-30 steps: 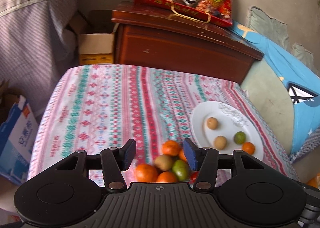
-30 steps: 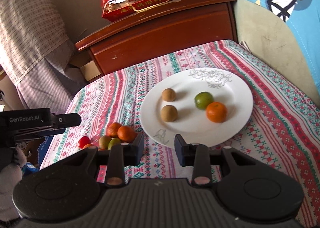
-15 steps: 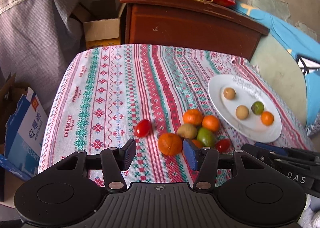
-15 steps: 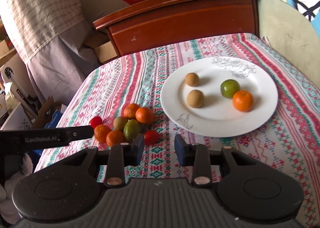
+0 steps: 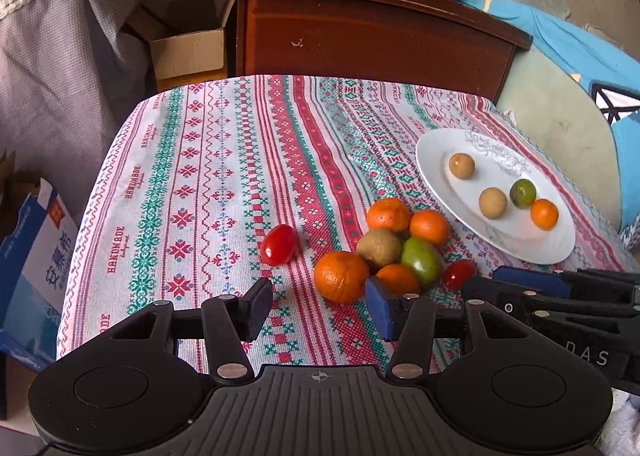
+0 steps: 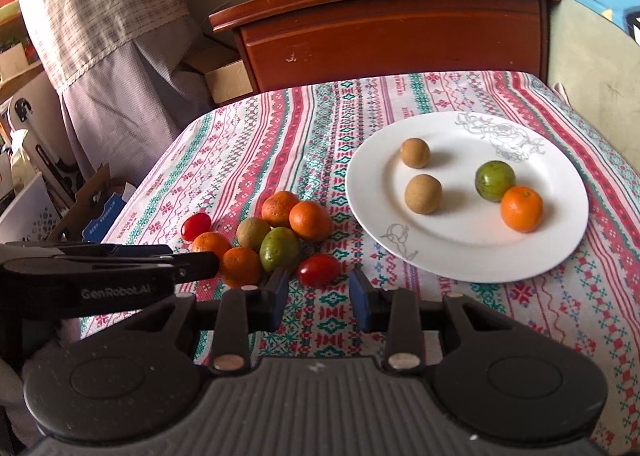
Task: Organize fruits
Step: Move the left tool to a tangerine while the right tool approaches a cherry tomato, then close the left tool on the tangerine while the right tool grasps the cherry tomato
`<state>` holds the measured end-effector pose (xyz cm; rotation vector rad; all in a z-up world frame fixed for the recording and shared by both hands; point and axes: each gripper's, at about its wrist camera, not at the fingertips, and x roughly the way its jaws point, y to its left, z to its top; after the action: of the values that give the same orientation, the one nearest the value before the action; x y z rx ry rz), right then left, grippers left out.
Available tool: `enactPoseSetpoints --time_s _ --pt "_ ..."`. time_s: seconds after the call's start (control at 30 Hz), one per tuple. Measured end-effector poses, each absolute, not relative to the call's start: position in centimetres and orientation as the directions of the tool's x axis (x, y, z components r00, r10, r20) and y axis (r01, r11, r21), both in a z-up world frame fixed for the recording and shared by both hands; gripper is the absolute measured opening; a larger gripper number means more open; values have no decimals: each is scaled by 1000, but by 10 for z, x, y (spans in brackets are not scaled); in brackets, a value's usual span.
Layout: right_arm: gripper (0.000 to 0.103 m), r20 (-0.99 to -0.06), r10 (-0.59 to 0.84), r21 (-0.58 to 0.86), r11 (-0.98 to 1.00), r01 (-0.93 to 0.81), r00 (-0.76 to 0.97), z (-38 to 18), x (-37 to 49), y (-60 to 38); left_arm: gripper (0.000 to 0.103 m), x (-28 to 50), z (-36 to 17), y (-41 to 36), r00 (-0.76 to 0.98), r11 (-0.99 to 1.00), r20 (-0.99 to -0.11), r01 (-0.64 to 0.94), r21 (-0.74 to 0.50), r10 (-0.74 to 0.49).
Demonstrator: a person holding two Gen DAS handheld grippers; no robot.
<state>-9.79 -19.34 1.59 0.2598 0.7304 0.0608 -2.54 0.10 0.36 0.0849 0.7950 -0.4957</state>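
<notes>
Nearest, the left gripper point(image 5: 318, 306) stands moderately wide and the right gripper point(image 6: 318, 296) narrower, both empty, just short of the loose fruit pile point(image 6: 276, 236) on the tablecloth point(image 5: 208, 183). Beyond, the plate point(image 6: 560, 256) holds four fruits, so over half seem left. Its near half lies bare, and open cloth spreads left of the pile toward the table's edge.

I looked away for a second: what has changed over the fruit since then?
Both hand-held grippers dropped closer to the loose fruit pile: the left hand-held gripper nears an orange, the right hand-held gripper a cherry tomato. Nothing was grasped or released. The plate and its four fruits stayed put.
</notes>
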Motion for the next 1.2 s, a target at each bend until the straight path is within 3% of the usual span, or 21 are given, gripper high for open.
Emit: enactPoseSetpoints --time_s 0.4,0.53,1.0,1.2 --pt "35 -666 127 225 974 36 736 8 -88 -191 47 -26 -5 -5 602 860 -674 500 -99 -428" --pt "35 -666 124 221 975 36 735 7 -87 -190 39 -29 -4 -6 602 851 -667 517 -94 -439" --pt "35 -653 123 222 974 34 747 6 -84 -190 30 -31 -7 -11 606 843 -664 534 -69 -438" --pt "26 -651 138 226 974 18 746 6 -83 -188 30 -33 -5 -12 606 845 -666 531 -68 -434"
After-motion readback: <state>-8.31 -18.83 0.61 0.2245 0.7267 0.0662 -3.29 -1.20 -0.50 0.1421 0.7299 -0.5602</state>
